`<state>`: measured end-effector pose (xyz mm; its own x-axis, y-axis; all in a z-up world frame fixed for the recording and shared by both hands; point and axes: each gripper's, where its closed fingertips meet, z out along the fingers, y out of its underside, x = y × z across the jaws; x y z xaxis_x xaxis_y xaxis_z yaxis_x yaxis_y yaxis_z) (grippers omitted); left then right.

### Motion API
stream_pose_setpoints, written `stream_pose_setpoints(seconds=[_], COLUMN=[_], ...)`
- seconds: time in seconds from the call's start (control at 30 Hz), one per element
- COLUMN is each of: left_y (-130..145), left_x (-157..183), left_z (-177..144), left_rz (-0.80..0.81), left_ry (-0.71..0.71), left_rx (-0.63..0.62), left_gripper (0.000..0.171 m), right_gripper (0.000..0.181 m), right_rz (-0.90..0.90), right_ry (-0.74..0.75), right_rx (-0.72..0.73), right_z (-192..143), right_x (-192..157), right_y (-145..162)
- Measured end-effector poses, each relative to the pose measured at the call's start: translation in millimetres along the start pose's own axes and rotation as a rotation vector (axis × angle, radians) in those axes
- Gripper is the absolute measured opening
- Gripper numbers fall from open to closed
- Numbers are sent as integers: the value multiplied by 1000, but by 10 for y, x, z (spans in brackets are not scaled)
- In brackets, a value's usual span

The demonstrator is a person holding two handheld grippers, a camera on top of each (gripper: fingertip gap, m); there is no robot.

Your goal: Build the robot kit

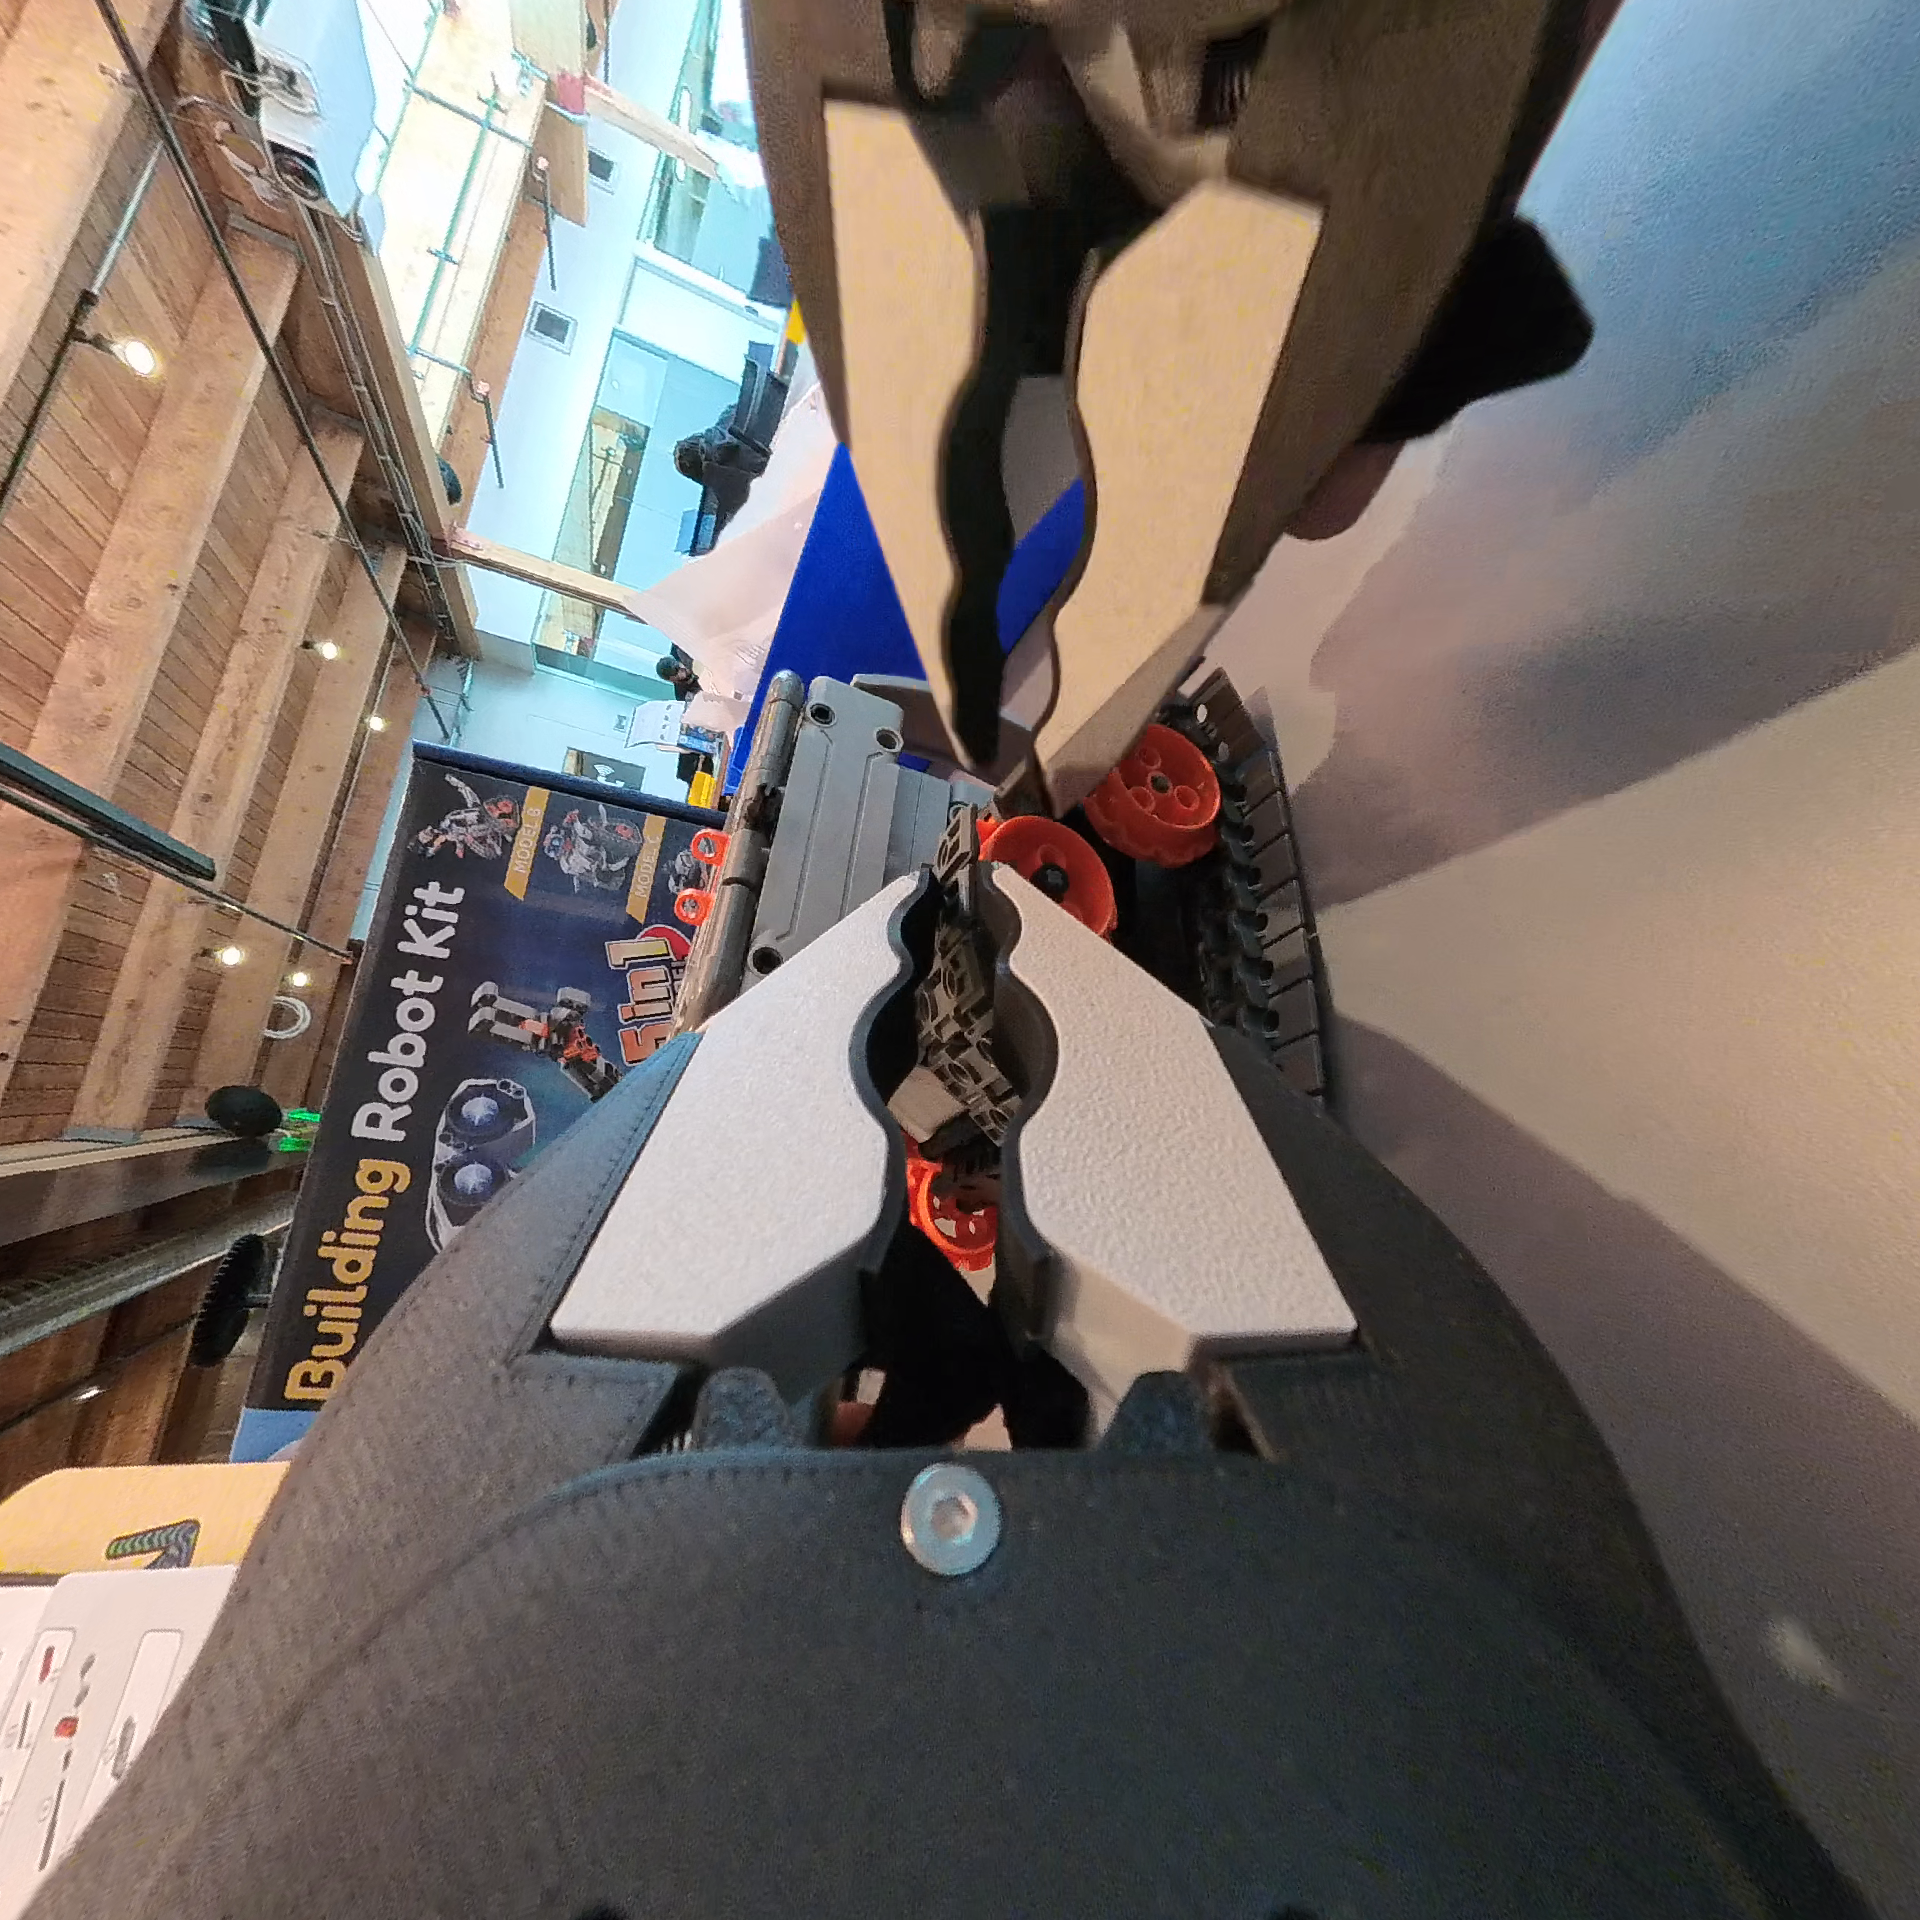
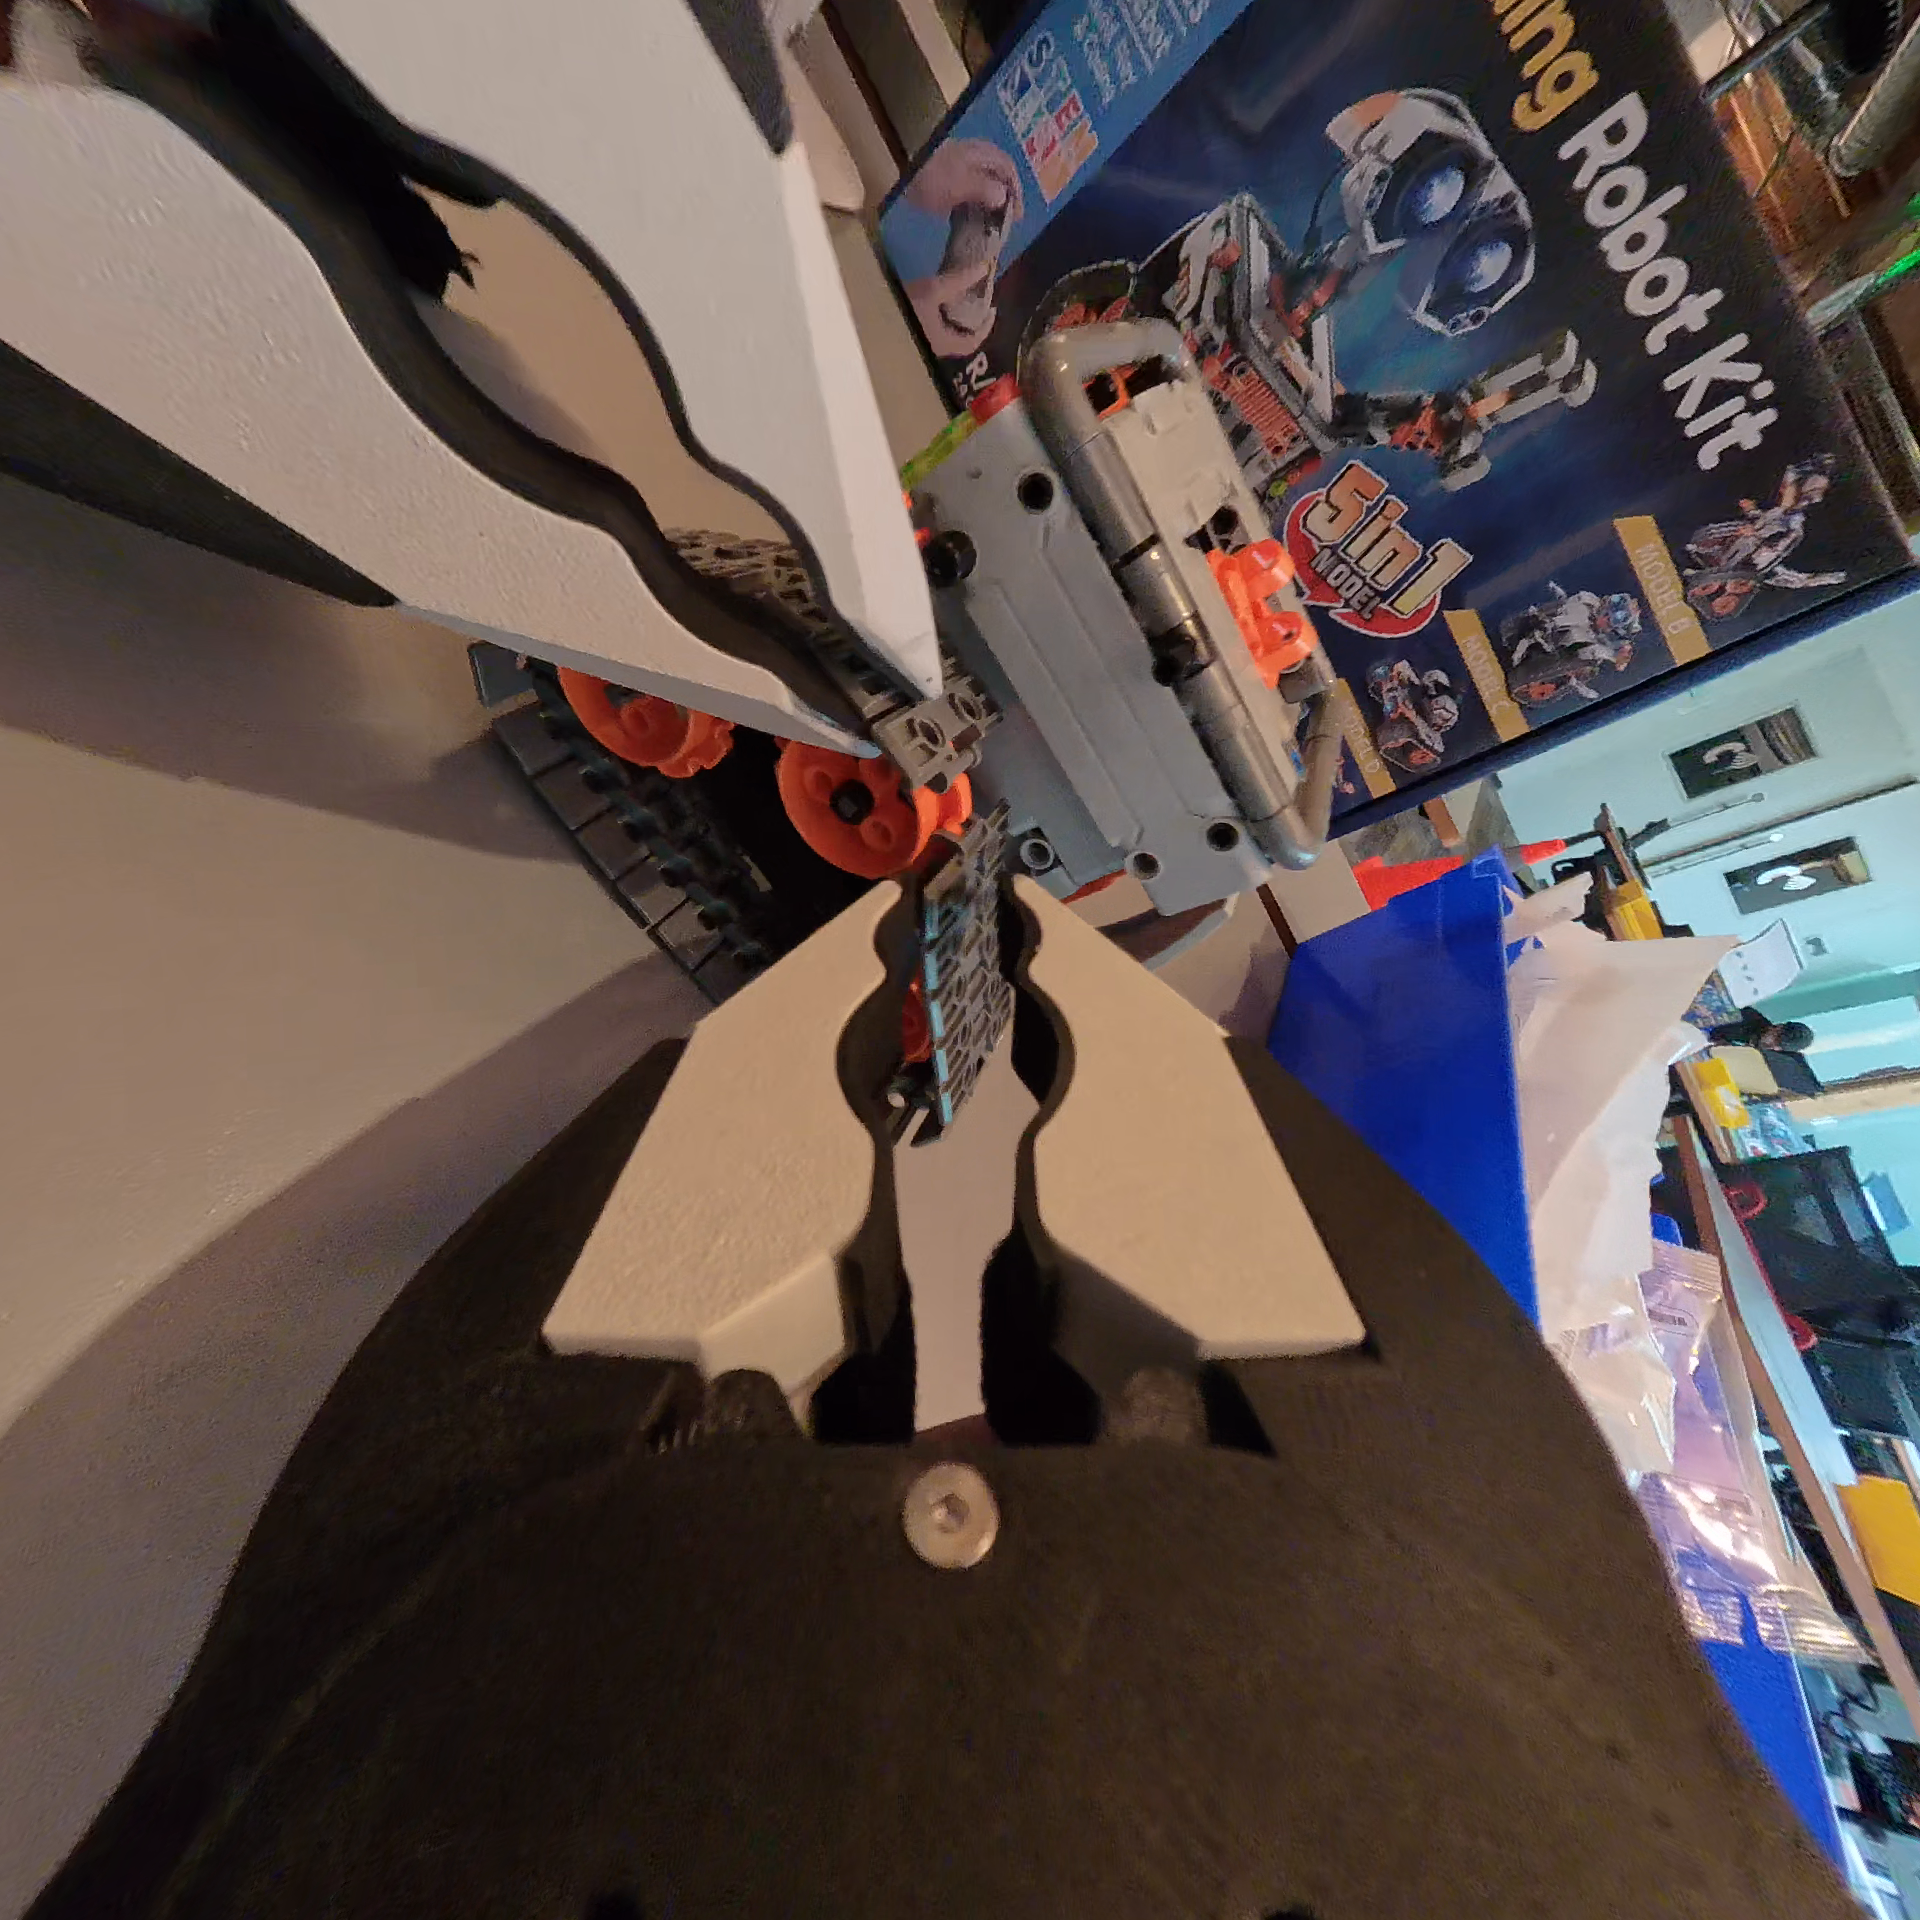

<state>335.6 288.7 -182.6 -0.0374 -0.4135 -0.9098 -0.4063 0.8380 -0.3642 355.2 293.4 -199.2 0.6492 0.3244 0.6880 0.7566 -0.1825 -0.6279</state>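
We worked over a pale table (image 1: pixel 1662 935) in a timber-walled hall, with a dark kit box (image 2: pixel 1558 364) standing behind and a blue bag (image 2: pixel 1403 1039) to one side. On the table lay a small tracked model (image 2: pixel 1101 665): a grey block body, orange wheels (image 2: pixel 852 805) and a black track (image 1: pixel 1262 914) along the side that faced the table.

Our left gripper (image 1: pixel 961 925) was pinched on a dark studded beam (image 1: pixel 961 997) that ran straight ahead along its fingers, toward the wheels. Our right gripper (image 2: pixel 951 904) was likewise pressed onto a dark studded plate (image 2: pixel 971 997), its long axis in line with the fingers and its far end just beside the nearer wheel. In each view the other gripper came in from above, its tips meeting at the model's frame next to the wheels. We could not tell whether beam and plate were one part. Both grippers sat about equally close to the model.
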Motion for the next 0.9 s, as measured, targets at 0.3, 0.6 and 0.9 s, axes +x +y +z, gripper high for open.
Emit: stream_pose_setpoints(seconds=[0.3,0.6,0.9], left_y=[1,7,6], left_x=[1,4,6], left_z=[-5,-11,-10], left_rz=[-1,8,22], left_ry=[-3,-1,-4], left_rx=[0,7,12], left_gripper=[6,6,5], right_gripper=[5,4,4], right_rz=[80,63,2], right_ry=[-3,-22,-51], right_rx=[71,77,34], right_z=[-79,-36,7], right_x=[75,15,-6], right_y=[-101,-151,-150])
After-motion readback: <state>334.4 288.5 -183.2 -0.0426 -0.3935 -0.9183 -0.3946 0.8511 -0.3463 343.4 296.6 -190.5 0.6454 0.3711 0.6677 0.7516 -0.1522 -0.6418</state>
